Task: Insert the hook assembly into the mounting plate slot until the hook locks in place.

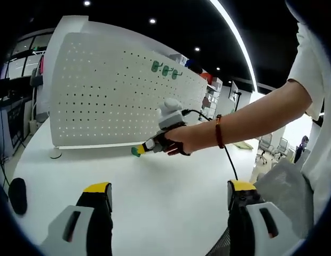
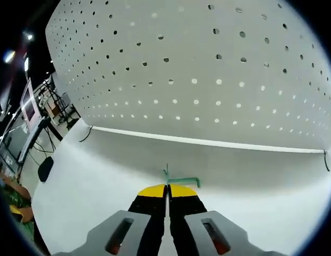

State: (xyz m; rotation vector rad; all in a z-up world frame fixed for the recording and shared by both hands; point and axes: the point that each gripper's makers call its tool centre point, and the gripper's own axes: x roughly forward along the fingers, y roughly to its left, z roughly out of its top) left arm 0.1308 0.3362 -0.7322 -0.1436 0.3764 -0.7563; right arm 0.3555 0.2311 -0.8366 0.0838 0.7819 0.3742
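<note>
No container shows; one white pegboard [image 1: 117, 90] stands on the white table [image 1: 155, 192]; three green hooks [image 1: 165, 69] hang near its top edge; a fourth hook [image 2: 180, 180] sits pinched in the right gripper [image 2: 167, 188], whose jaws are closed on it, low before the board; the left gripper [image 1: 168, 194] hangs over the table, jaws wide apart, holding nothing; one black object [image 1: 17, 195] lies at the table's edge.

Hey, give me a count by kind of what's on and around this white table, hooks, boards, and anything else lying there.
Green hooks on the pegboard: 3
Green hook held in the right gripper: 1
White pegboard: 1
Black object near the white table's edge: 1
Total: 6
</note>
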